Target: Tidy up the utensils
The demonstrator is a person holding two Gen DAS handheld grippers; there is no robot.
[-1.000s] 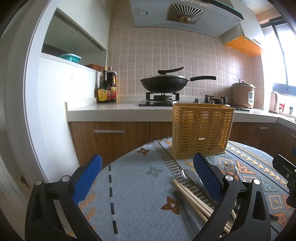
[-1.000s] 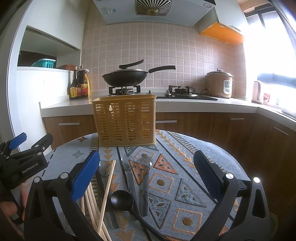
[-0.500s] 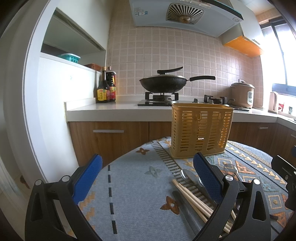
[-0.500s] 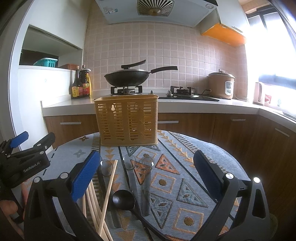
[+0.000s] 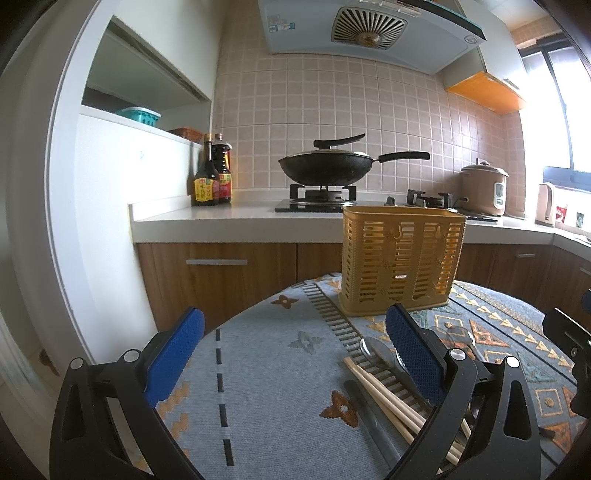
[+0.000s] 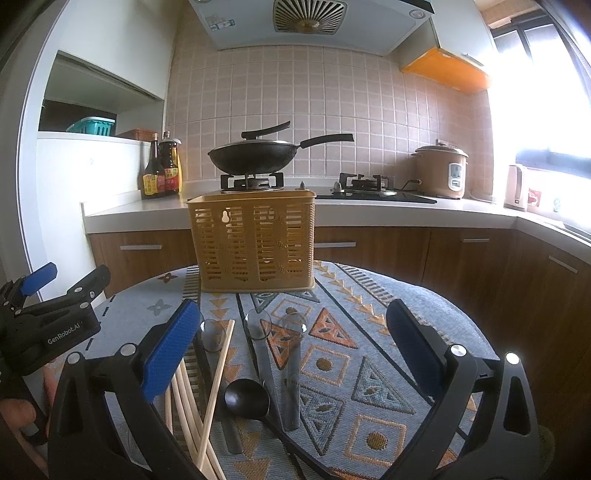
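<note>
I see both my left gripper (image 5: 295,354) and right gripper (image 6: 291,350) spread wide and empty above the chopsticks (image 6: 214,384) and, seemingly, spoons (image 6: 258,328) lying before the upright yellow basket (image 6: 255,243).

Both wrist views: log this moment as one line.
left gripper: open, empty | right gripper: open, empty | chopsticks, spoons on cloth | basket: upright

Kitchen background beyond the table.
A lidded wok (image 6: 255,160) sits on the hob (image 6: 253,182); left of the wok, two sauce bottles (image 6: 162,171); right of it, a second burner (image 6: 364,183), then a rice cooker (image 6: 440,170) and a kettle (image 6: 516,187); above the wok, an extractor hood (image 6: 310,18); upper left, a teal basket (image 6: 90,125).
</note>
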